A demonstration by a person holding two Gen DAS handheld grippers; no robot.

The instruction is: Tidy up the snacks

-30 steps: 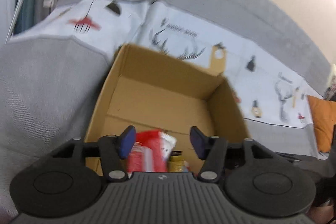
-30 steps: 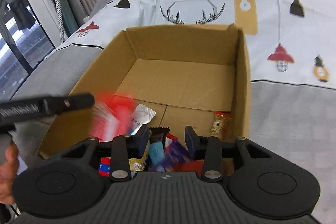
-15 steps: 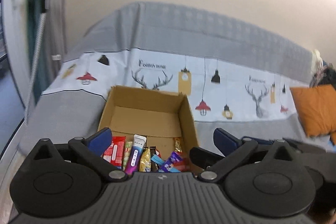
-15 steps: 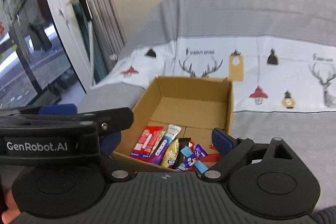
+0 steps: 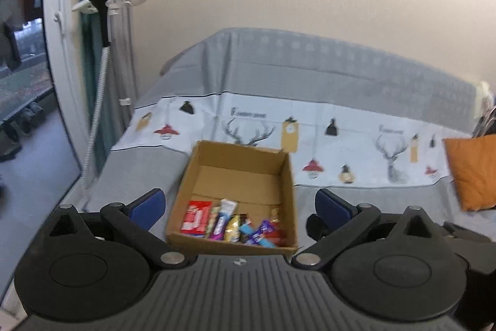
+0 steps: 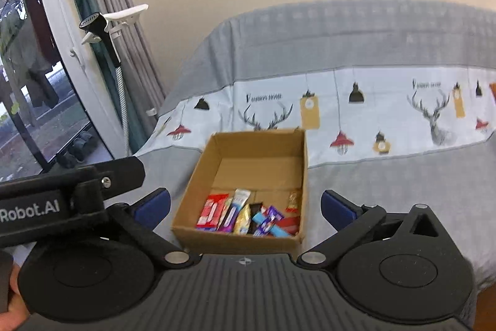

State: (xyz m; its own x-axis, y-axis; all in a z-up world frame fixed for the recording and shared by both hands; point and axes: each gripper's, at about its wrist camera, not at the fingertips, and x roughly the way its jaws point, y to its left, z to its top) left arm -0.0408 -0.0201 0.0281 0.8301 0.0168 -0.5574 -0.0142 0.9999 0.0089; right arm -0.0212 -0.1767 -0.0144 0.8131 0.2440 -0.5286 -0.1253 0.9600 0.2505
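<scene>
An open cardboard box (image 5: 288,176) (image 6: 303,163) sits on a sofa covered with a grey and white printed cloth. Several snack packets lie in a row along its near side, among them a red packet (image 5: 196,215) (image 6: 212,208), a purple and white bar (image 5: 223,216) and a yellow one (image 6: 243,217). My left gripper (image 5: 238,205) is open and empty, held well back from the box. My right gripper (image 6: 245,203) is open and empty, also well back from the box.
A garment steamer head on a striped hose (image 5: 99,51) (image 6: 119,76) hangs by the curtain and window at the left. An orange cushion (image 5: 472,171) lies on the sofa at the right. The left gripper's body (image 6: 62,188) shows at the right wrist view's left edge.
Both grippers have opened wide and pulled up and back from the box. The red packet that was between the left fingers now lies in the box's row.
</scene>
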